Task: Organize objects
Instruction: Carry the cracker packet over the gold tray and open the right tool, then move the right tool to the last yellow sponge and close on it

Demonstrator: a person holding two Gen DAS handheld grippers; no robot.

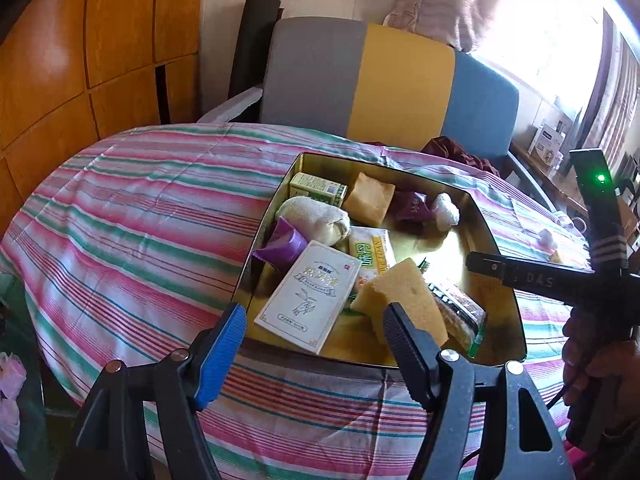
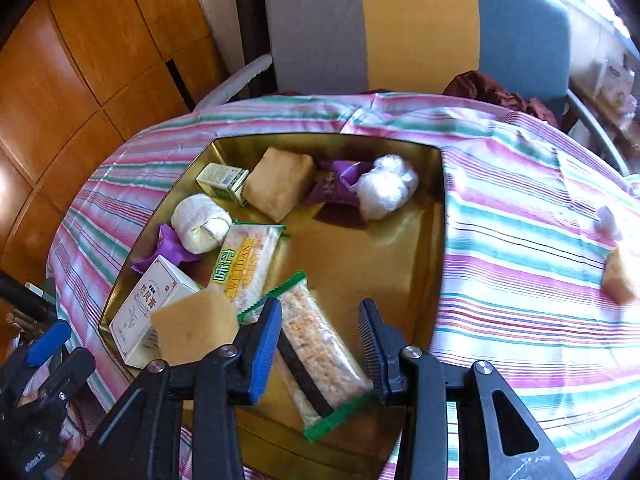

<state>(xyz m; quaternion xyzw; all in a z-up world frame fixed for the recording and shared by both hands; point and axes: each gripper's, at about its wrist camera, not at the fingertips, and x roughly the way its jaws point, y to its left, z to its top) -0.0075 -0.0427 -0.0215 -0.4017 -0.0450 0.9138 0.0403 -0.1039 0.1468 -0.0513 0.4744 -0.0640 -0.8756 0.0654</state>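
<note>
My right fingers (image 2: pixel 320 340) released over snack bar (image 2: pixel 316 356); long axis 11-to-5; left fingers (image 1: pixel 312 344) released, farther.

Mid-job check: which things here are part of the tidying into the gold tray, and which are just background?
Part of the job:
- gold tray
- yellow sponge
- snack bar under the right gripper
- white box
- loose sponge piece and white wad, both outside the tray

Just lying about:
- striped cloth
- chair
- maroon fabric
- wooden cabinet
</note>
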